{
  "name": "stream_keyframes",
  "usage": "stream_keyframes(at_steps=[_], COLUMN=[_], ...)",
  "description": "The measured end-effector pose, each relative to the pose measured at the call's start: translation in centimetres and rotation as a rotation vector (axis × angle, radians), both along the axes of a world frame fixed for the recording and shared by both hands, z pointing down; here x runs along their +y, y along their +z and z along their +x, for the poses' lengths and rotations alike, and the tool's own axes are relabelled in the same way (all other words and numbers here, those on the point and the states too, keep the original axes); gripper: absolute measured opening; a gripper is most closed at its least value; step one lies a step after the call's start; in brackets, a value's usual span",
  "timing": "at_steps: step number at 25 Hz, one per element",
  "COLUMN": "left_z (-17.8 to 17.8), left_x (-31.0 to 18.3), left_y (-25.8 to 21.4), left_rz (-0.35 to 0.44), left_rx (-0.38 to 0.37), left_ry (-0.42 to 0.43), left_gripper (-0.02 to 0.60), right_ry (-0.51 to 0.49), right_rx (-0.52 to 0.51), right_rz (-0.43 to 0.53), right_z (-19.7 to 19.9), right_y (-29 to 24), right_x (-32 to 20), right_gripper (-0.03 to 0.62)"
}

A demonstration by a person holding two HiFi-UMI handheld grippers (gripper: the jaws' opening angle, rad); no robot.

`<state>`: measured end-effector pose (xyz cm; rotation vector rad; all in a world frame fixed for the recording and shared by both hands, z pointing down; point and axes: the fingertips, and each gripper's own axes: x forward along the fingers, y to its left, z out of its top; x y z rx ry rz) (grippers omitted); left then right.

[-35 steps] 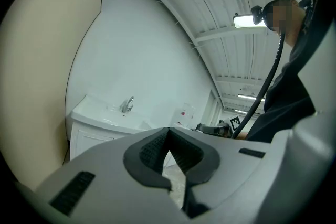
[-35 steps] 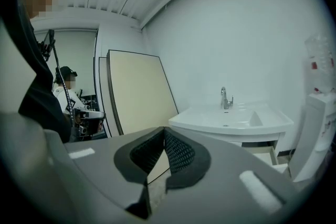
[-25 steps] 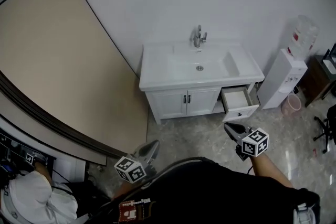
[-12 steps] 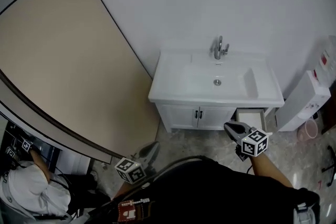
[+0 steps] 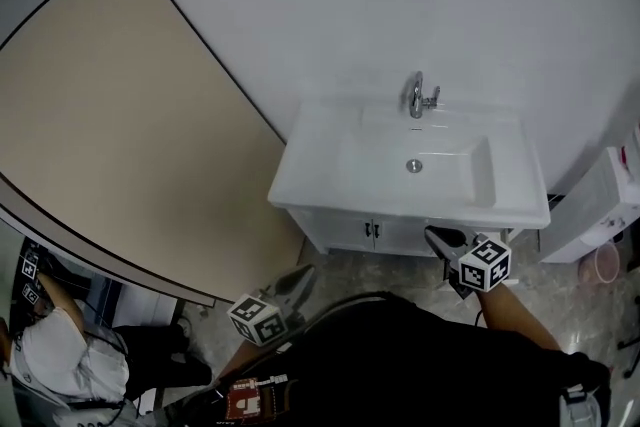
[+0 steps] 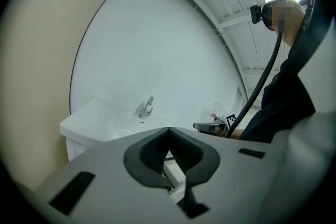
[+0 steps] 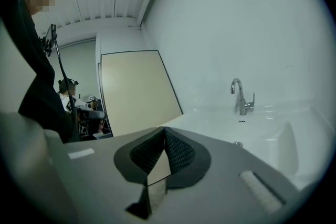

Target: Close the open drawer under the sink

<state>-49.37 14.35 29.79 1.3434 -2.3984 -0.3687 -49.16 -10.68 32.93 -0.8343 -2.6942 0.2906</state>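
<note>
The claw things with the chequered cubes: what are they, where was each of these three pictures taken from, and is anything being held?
There is no robot here. A person holds a hand tool in each hand, and each tool ends in a two-jaw claw. The chequered cubes are part of the tools. The head view comes from a camera on the person's head. It looks down on the left claw, the right claw and a white sink with its tap. The other two pictures come from cameras riding on each claw and looking along its jaws. Both claws are shut and hold nothing. Only the tap stands on the sink. The drawer cannot be made out: the right claw covers that spot in the head view.
</note>
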Motion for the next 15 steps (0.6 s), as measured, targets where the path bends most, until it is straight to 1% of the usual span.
stream_keyframes(at_steps=[5,9,12,15], left_z=[-3.1,-6.2,-9.5,-14.0], left_x=[-2.4,-4.7,-5.2,-6.0], left_y=[0.8,1.6,2.7,2.7], left_rz=[-0.015,-0.001,0.011,0.052], left_rx=[0.018,0.038,0.046,0.034], left_ry=[0.032,0.101,0.161,0.245], left_gripper=[-0.002,-0.002,-0.002,-0.002], right_ry=[0.055,0.121,0.171,0.245], right_rx=[0.026,0.055,0.051,0.049], right_rz=[-0.025,-0.028,-0.012,0.015], right_z=[-1.2,-2.7,-4.5,-6.9], right_y=[1.8,2.8,2.8,2.7], right_x=[-2.9,-4.8,-5.0,-5.3], right_gripper=[0.003,0.003,0.003,0.003])
